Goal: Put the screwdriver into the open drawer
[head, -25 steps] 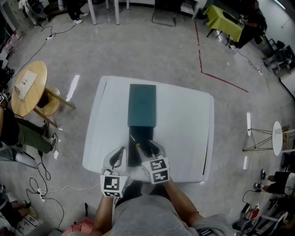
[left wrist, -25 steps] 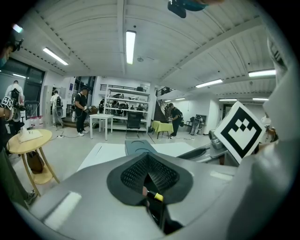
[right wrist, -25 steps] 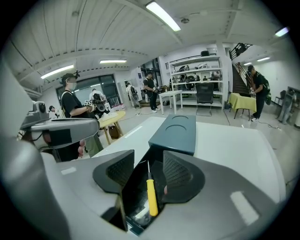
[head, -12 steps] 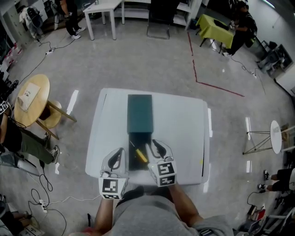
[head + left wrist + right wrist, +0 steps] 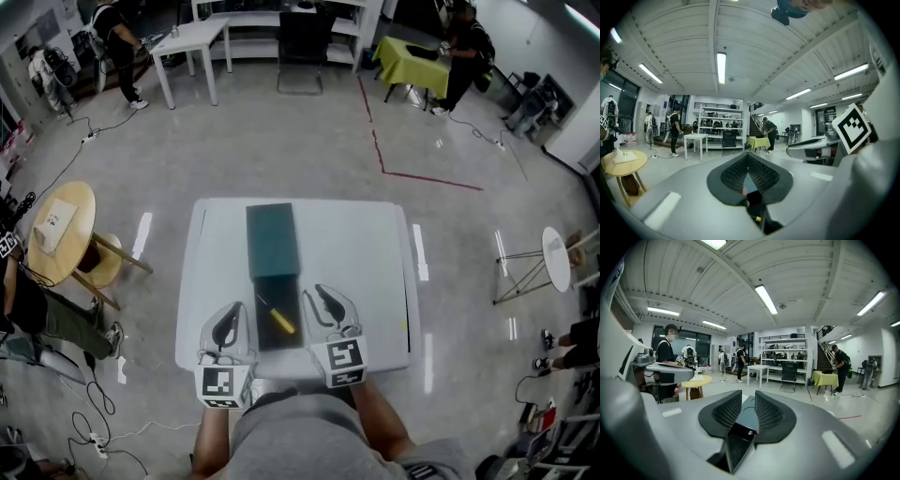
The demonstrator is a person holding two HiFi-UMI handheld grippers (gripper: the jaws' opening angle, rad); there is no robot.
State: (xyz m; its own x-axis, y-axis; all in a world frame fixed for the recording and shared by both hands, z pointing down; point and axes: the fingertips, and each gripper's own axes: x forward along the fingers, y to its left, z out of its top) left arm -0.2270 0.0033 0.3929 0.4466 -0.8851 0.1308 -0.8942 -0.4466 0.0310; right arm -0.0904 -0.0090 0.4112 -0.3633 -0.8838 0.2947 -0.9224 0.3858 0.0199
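Glossy grey floor (image 5: 281, 131) marked with red tape (image 5: 371, 127); round wooden table (image 5: 61, 220) at left, white table (image 5: 192, 36) and shelving (image 5: 780, 352) at the far wall, strip lights (image 5: 721, 68) overhead

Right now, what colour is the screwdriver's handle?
The screwdriver handle is yellow; the head view shows it best.

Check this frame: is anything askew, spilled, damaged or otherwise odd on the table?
Nothing stands out. The screwdriver lies slantwise inside the open drawer, which seems harmless, and the table shows no spill or damage.
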